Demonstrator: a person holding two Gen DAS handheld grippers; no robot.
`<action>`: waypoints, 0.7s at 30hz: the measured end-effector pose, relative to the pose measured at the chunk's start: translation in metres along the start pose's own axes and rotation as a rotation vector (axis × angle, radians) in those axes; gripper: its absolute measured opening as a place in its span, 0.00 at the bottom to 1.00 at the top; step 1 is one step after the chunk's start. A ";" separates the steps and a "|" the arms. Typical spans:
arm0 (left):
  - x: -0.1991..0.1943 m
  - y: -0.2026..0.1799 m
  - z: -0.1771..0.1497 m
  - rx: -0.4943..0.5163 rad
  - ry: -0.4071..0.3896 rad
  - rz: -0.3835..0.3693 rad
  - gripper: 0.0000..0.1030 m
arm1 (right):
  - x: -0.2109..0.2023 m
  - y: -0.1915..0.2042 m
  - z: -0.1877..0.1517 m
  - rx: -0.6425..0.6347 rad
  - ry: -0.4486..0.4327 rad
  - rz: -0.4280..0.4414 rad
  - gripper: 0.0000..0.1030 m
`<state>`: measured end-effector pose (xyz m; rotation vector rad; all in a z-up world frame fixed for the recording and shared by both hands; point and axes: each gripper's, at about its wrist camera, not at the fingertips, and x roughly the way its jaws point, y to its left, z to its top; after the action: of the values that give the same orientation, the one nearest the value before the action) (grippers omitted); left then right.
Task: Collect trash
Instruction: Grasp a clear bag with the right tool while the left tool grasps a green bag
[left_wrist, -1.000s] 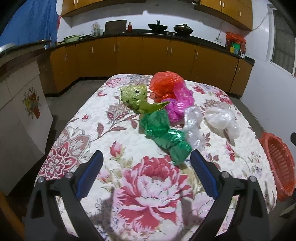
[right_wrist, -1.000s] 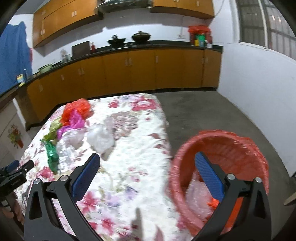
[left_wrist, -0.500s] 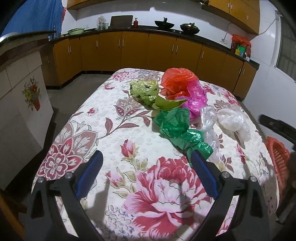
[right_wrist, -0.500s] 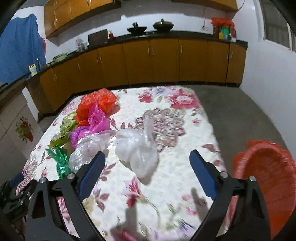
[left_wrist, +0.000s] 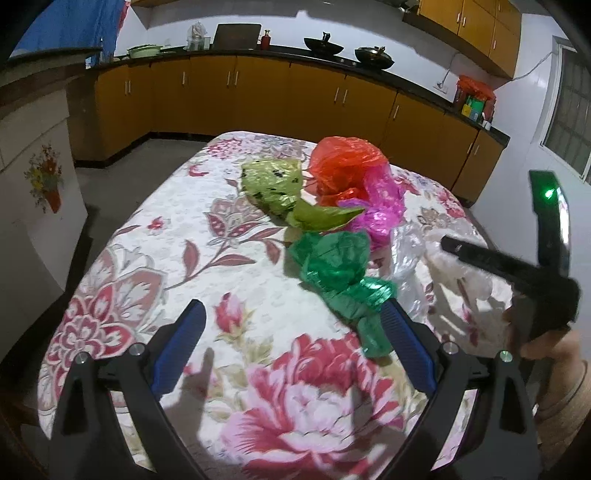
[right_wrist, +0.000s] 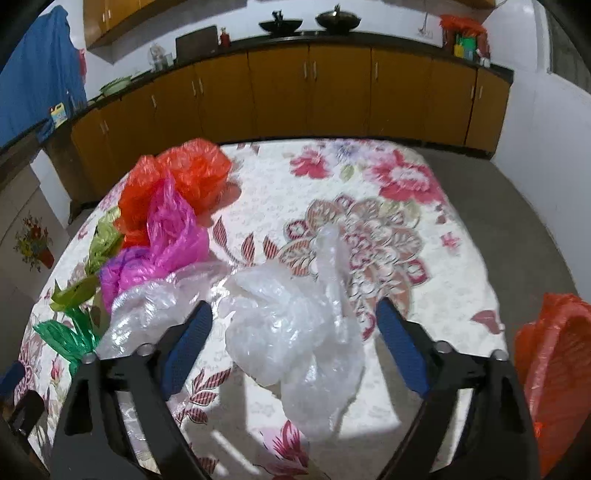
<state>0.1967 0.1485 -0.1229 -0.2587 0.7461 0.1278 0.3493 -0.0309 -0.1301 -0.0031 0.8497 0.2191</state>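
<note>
The right tool (right_wrist: 293, 345) angles downward over the counter (right_wrist: 454, 266) near its right edge, jaws apart and just now narrowing, with a crumpled clear plastic bag (right_wrist: 295, 332) lying between the blue pads (right_wrist: 186, 341) but not pinched by them. From the left wrist view a hand grips that tool's black handle (left_wrist: 543, 295) at the right side. The left tool (left_wrist: 291, 345) also tilts down, over the near end of the counter, jaws wide and holding nothing; a green plastic bag (left_wrist: 340, 273) lies just ahead, its tail beside the right pad. Beyond sit an olive bag (left_wrist: 277, 184), a magenta bag (left_wrist: 376, 206) and a red bag (left_wrist: 343, 162), bunched mid-counter. A red basket (right_wrist: 554, 373) stands off the counter's right edge.
</note>
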 end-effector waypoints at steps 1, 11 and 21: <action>0.002 -0.003 0.002 -0.006 0.003 -0.006 0.91 | 0.003 0.000 -0.002 -0.004 0.015 0.005 0.66; 0.033 -0.029 0.018 -0.031 0.079 -0.032 0.74 | -0.006 -0.014 -0.023 0.015 0.044 0.026 0.32; 0.055 -0.028 0.002 -0.029 0.182 0.039 0.41 | -0.023 -0.023 -0.039 0.010 0.046 0.036 0.31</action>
<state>0.2438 0.1232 -0.1540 -0.2856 0.9308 0.1539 0.3101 -0.0608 -0.1406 0.0168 0.8969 0.2491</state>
